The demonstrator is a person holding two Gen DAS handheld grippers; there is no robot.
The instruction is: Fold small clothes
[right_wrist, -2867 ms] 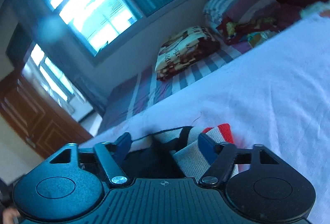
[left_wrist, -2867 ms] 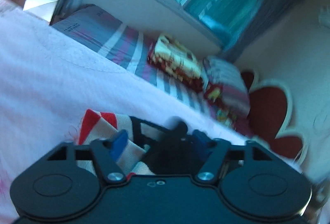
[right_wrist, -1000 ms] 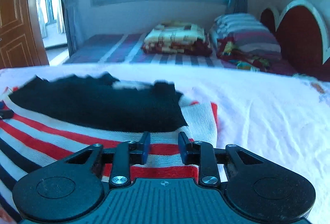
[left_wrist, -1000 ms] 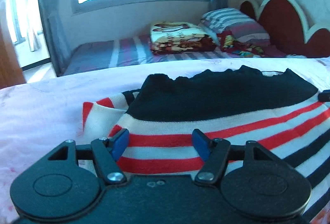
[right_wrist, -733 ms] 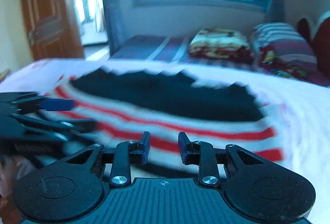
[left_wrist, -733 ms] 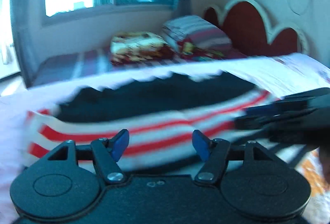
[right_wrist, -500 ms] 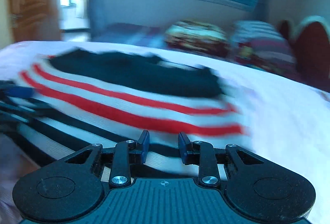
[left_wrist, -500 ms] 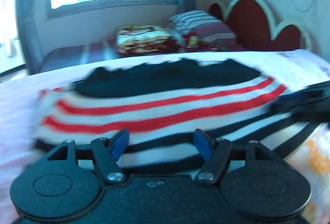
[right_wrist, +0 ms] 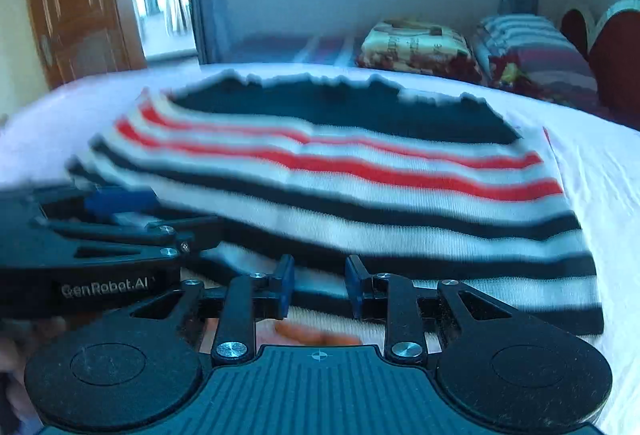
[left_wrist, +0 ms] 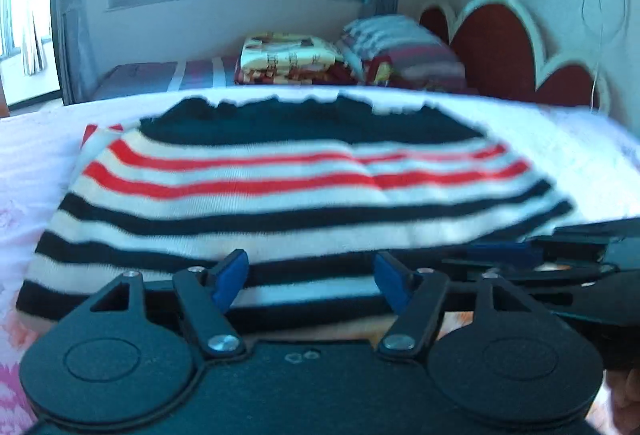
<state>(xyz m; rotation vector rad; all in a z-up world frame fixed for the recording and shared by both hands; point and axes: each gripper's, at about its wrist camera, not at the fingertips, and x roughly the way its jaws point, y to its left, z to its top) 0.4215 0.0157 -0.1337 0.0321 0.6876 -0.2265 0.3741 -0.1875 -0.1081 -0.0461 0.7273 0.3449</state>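
A small knit sweater (left_wrist: 304,191) with a black top and red, white and black stripes lies flat on the white bed (left_wrist: 36,155). It also shows in the right wrist view (right_wrist: 360,175). My left gripper (left_wrist: 310,273) is open at the sweater's near hem, left of middle, with nothing between its fingers. My right gripper (right_wrist: 318,285) is open with a narrower gap, also at the near hem. Each gripper shows in the other's view, the right one (left_wrist: 560,259) at the right edge and the left one (right_wrist: 108,231) at the left edge.
A second bed with a striped sheet (left_wrist: 160,75), a folded patterned blanket (left_wrist: 292,55) and a striped pillow (left_wrist: 404,51) stands behind. A red headboard (left_wrist: 500,47) is at the right. A wooden door (right_wrist: 76,7) and windows are further back.
Both grippers have pulled back from the sweater's far part to its near hem, so the whole spread garment now shows. The left gripper stays open; the right one keeps its narrow gap.
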